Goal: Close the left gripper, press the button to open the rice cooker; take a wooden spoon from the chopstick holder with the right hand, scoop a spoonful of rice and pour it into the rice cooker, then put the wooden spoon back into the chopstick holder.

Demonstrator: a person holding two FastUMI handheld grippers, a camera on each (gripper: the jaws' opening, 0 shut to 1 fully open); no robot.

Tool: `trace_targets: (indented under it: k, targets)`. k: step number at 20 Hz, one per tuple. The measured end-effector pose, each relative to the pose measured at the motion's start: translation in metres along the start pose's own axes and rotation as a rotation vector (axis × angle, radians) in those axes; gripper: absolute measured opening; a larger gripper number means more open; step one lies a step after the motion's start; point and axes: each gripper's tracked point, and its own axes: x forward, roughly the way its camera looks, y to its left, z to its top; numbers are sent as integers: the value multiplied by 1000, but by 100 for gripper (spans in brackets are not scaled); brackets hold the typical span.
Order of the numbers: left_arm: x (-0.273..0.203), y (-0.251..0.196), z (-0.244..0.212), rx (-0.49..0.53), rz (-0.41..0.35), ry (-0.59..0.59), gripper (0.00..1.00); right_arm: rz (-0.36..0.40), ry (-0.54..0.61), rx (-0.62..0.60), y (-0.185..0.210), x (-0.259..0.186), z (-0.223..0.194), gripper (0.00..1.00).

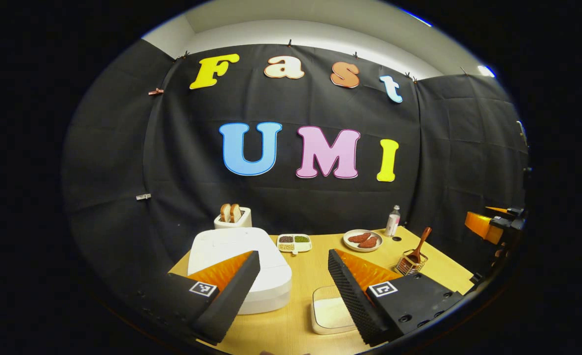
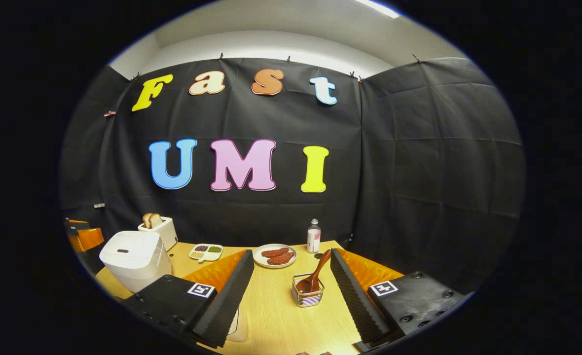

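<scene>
Left gripper view has the left gripper hanging above the near edge of the table with its jaws spread wide and nothing between them. The white rice cooker sits just ahead of its left finger, partly hidden behind it, lid down. A shallow white dish of rice lies low between the two fingers, nearer the right one. Beyond the right finger stands the wire chopstick holder with the wooden spoon leaning in it, handle up. In the right gripper view, the right gripper is likewise spread apart and empty; the holder stands directly ahead in the gap between its fingers, close to the right one, the spoon tilted toward that finger. The cooker is off beyond its left finger, shut. By my reading nothing of the task is done yet: the left claw has not been brought together for the press, the lid is down, and the spoon is untouched in its holder. Everything remains: closing, pressing the button, fetching the spoon, scooping, pouring, returning it.
</scene>
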Motion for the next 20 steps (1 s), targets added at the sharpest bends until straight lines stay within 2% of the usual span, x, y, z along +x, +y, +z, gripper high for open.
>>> trace_targets:
  k: [3, 5, 7, 8, 9, 13, 15, 17, 18, 20]
  targets:
    - [17, 13, 11, -21, 37, 6, 95, 6, -6, 5, -7, 10, 2, 98]
    - [31, 26, 18, -34, 59, 10, 88, 9, 2, 10, -9, 19, -1, 98]
    - [46, 43, 22, -38, 88, 17, 77, 6, 13, 12, -13, 26, -3, 98]
    - [54, 49, 23, -42, 95, 24, 66, 3, 22, 14, -16, 29, -6, 98]
    - [63, 56, 24, -45, 99, 33, 60, -2, 30, 17, -17, 32, -9, 98]
    - [100, 85, 8, -58, 120, 113, 46, -21, 57, 12, -28, 37, -21, 98]
    - [118, 101, -9, -62, 146, 174, 35, -33, 62, 4, -35, 37, -22, 98]
    - [130, 99, -29, -101, 121, 236, 25, -27, 79, 34, -36, 37, -26, 98]
    - [136, 105, -41, -120, 141, 266, 18, -30, 93, 45, -38, 37, -30, 98]
    - [146, 117, -59, -159, 169, 311, 10, -45, 106, 39, -47, 36, -35, 98]
